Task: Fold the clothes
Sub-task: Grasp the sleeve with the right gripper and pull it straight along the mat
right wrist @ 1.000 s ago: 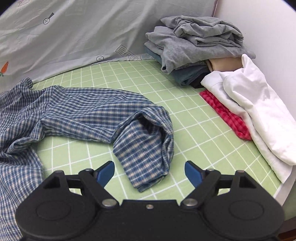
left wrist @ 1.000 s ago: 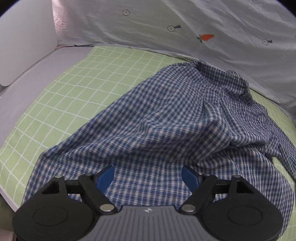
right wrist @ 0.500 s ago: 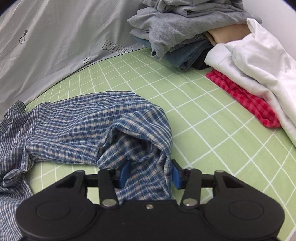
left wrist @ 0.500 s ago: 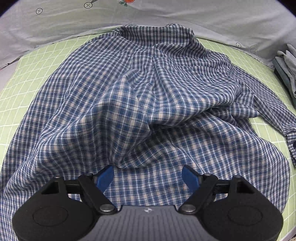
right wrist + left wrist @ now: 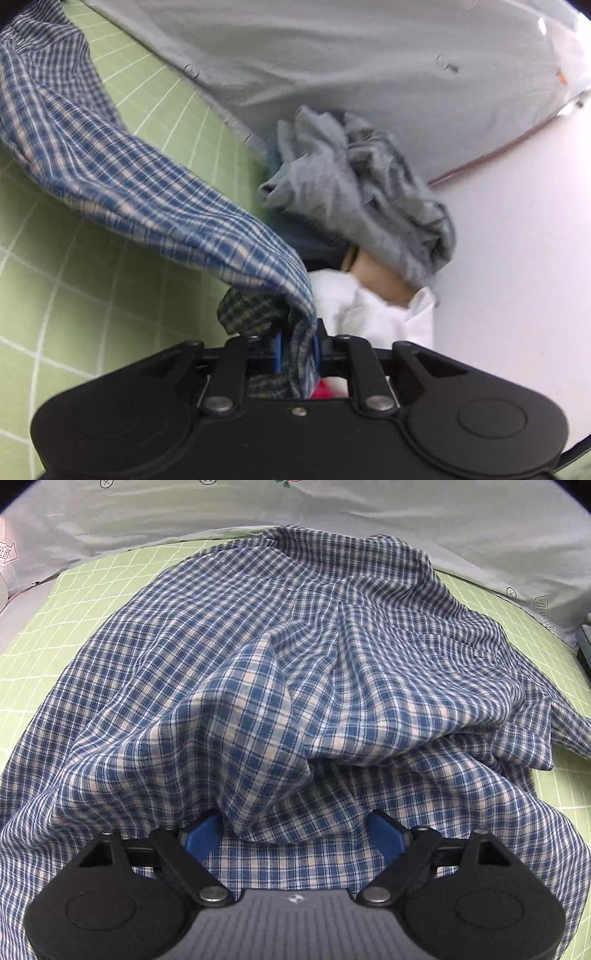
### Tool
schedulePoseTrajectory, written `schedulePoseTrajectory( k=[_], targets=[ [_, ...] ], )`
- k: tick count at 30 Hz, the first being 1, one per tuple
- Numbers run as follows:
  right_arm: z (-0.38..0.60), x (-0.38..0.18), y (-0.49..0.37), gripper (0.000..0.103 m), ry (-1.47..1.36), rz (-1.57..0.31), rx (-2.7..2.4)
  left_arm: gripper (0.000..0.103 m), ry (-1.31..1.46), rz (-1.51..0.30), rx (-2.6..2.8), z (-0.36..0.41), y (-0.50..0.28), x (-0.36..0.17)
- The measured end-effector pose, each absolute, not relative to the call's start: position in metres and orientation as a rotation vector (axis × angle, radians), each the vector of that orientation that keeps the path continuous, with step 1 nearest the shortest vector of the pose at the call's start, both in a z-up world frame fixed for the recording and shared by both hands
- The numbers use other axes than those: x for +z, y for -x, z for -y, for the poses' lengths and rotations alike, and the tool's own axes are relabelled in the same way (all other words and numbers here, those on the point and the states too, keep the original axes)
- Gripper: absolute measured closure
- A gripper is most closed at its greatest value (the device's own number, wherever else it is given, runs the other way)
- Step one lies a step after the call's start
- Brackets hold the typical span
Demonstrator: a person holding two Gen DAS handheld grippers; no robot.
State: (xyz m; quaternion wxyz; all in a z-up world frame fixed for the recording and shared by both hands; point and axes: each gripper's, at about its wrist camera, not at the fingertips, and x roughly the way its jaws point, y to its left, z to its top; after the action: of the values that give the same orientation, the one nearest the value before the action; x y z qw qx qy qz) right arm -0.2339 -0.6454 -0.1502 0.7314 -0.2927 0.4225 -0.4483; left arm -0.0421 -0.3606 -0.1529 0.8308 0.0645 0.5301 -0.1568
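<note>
Green checked bedsheet (image 5: 92, 602): plaid shirt (image 5: 295, 686) lying rumpled on it. Your left gripper (image 5: 295, 834), jaws spread wide, sits at its hem. Your right gripper (image 5: 295, 345), clamped on the sleeve (image 5: 155, 199), holds it lifted. Step: spreading, likely; next, draw that sleeve taut.

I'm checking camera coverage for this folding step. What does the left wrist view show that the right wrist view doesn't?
Only the left wrist view shows the shirt's rumpled body spread on the bed and the left tongs open over it.

Only the right wrist view shows the right tongs shut on the sleeve, lifted off the bed, plus the grey clothes pile and a white garment by the wall.

Both show the plaid shirt, the green checked sheet and the grey bedding.
</note>
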Motion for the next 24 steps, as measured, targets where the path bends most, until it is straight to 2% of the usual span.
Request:
schedulePoseTrajectory(
  k=[2,3,4,6,8,9,10,13,19,21,24],
  targets=[
    [0.644,-0.155,0.235,0.074,0.596,-0.952,-0.969,0.013,-0.140,-1.127,-0.326,0.360,0.040,-0.156],
    [0.643,-0.158,0.236,0.061,0.571,-0.963,-0.959,0.011,-0.145,-1.122,-0.326,0.359,0.039,-0.157],
    [0.642,-0.161,0.236,0.059,0.547,-0.973,-0.950,0.010,-0.150,-1.116,-0.326,0.358,0.039,-0.159],
    [0.640,-0.166,0.237,0.059,0.498,-0.994,-0.931,0.000,-0.179,-1.106,-0.316,0.360,0.041,-0.165],
    [0.638,-0.171,0.238,0.068,0.450,-1.014,-0.912,0.000,-0.200,-1.091,-0.310,0.362,0.044,-0.169],
    [0.637,-0.174,0.239,0.090,0.428,-1.023,-0.904,0.000,-0.201,-1.076,-0.312,0.362,0.045,-0.170],
    [0.635,-0.172,0.240,0.095,0.446,-1.011,-0.919,0.000,-0.202,-1.062,-0.314,0.362,0.047,-0.171],
    [0.629,-0.167,0.242,0.097,0.505,-0.974,-0.963,0.000,-0.204,-1.019,-0.321,0.363,0.051,-0.173],
    [0.611,-0.163,0.247,0.096,0.817,-0.866,-1.092,0.000,-0.186,-0.920,-0.321,0.358,0.068,-0.176],
    [0.607,-0.174,0.244,0.096,0.815,-0.938,-1.001,0.000,-0.180,-0.895,-0.321,0.357,0.072,-0.177],
    [0.602,-0.180,0.243,0.097,0.646,-1.004,-0.915,0.000,-0.173,-0.857,-0.320,0.355,0.078,-0.179]
  ],
)
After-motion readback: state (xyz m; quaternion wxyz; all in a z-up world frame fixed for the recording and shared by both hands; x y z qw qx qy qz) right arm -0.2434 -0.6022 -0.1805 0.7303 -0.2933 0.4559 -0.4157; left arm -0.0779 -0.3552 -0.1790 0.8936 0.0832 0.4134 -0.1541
